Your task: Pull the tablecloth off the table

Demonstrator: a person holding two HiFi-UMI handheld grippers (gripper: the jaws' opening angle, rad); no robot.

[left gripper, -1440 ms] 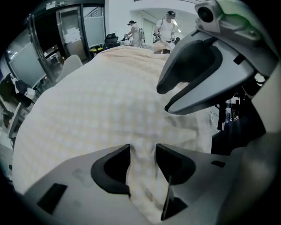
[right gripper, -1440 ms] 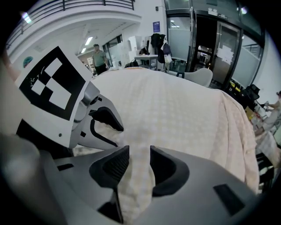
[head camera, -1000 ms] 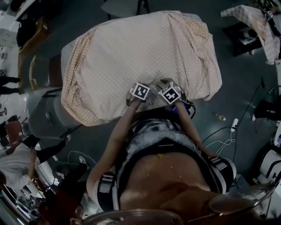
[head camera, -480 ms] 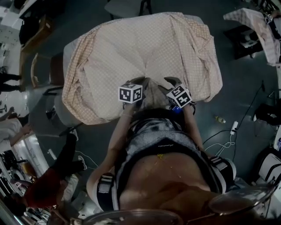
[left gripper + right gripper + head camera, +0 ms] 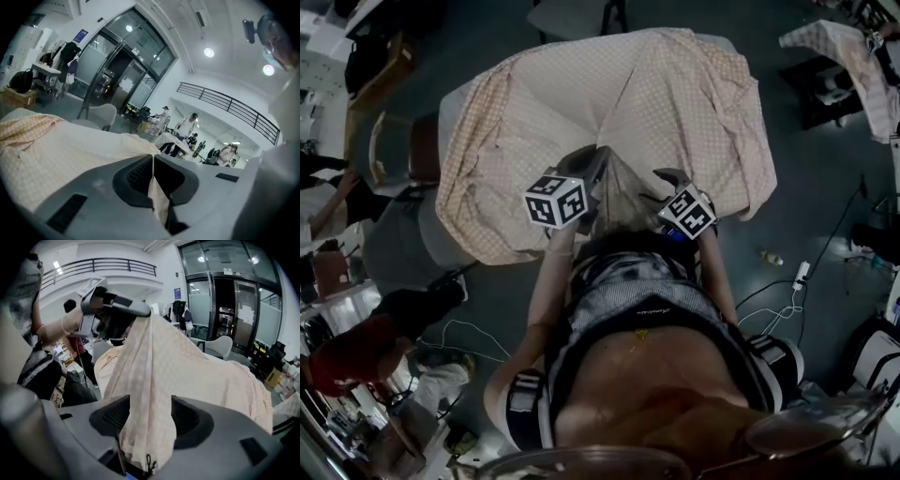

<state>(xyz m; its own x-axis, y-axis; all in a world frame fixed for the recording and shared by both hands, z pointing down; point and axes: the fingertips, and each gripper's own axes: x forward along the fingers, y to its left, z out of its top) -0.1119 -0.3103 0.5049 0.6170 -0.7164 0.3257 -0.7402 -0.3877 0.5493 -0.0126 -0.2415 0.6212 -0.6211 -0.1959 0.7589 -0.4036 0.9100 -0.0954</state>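
Left gripper (image 5: 592, 161): jaws pressed together on a thin fold of the tablecloth (image 5: 637, 89), which is sandwiched flat between the ribbed black pads (image 5: 137, 176). It's held high over the near edge of the table (image 5: 447, 105), so the fabric tents up to the pinch and creases fan out across the top. My read: the lift peels the drape off the surface before hauling it toward the person.

Tablecloth: thin, soft weave, matte, pale peach with a fine check. It covers nearly all of the table. Rumpled skirts hang off the left and right sides, and a strip of bare grey top shows at the far left.

Right gripper (image 5: 664, 183): just right of the left one and lower. Its jaws have just been opening and now stand spread. A thick gathered bunch of the same cloth runs through the gap, with a hemmed end and a loose thread at the throat. It looks slack, not clamped, so probably a re-grip. Risk: the left pinch alone carries the load, and a thin fold can slip.
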